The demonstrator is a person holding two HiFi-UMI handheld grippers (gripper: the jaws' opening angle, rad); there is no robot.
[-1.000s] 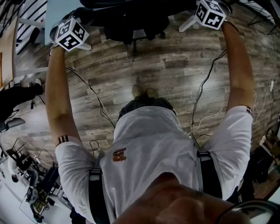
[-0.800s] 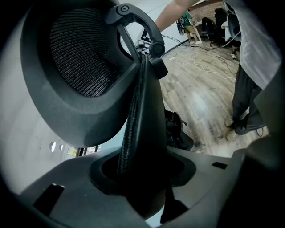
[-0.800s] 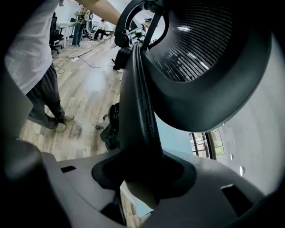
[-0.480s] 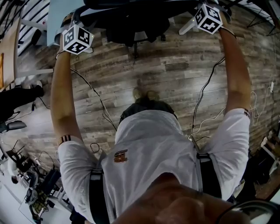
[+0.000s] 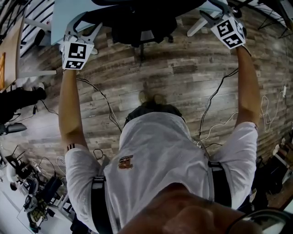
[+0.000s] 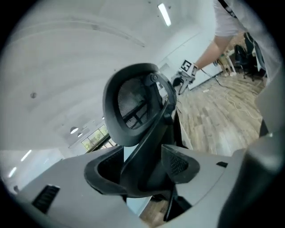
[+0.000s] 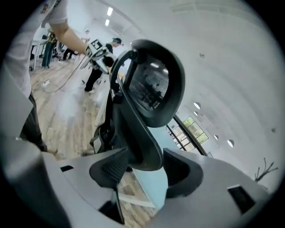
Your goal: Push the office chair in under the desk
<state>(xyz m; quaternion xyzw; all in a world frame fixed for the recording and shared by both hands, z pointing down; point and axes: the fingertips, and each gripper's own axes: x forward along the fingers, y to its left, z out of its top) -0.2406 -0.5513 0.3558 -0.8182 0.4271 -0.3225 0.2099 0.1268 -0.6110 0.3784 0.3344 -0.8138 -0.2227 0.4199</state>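
Standing at the top of the head view, the black office chair (image 5: 137,18) has its seat and back tucked against the edge of the pale blue desk (image 5: 62,13), and its base and castors show on the wood-plank floor (image 5: 174,68) just below. The left gripper (image 5: 81,32) reaches in at the chair's left side and the right gripper (image 5: 215,13) at its right side, each with its marker cube turned up toward the camera. In the left gripper view the jaws of the left gripper (image 6: 142,169) have just been opening. They stand wide apart with a dark bar of the chair's back frame in the gap, and the pads are clear of it. The mesh headrest (image 6: 129,107) rises beyond. The right gripper (image 7: 146,171) likewise has its jaws just opened and released, with the chair's frame between the pads but not pinched. Black cables (image 5: 100,100) trail from both tools across the floor toward the person's white shirt (image 5: 155,151).
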